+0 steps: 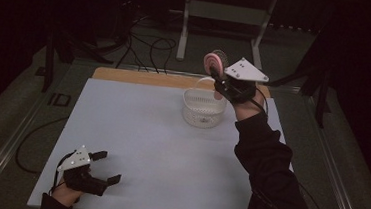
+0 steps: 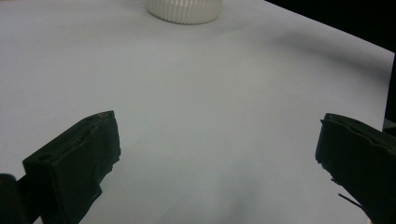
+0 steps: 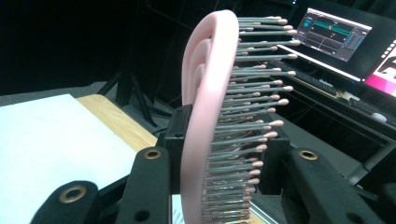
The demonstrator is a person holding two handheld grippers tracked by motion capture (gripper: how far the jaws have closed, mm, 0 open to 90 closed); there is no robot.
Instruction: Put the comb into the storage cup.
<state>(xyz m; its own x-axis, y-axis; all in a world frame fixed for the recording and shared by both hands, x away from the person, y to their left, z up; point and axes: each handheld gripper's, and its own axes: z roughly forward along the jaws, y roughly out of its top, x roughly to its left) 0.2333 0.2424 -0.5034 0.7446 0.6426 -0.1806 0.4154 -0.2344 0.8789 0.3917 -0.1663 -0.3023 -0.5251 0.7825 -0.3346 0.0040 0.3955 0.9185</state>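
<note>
A pink hairbrush with grey bristles is held up in the air, with my right gripper shut on it. The brush hangs just above and behind a white ribbed basket at the back right of the white table top. In the right gripper view the brush stands upright between the jaws of my right gripper, bristles pointing right. My left gripper rests open near the table's front left corner with nothing in it. The left gripper view shows that gripper spread wide, with the basket far ahead.
A bare wooden strip runs along the table's back edge. Black cables lie on the floor behind, beside a white frame's legs. Lit monitors stand to the right in the right gripper view.
</note>
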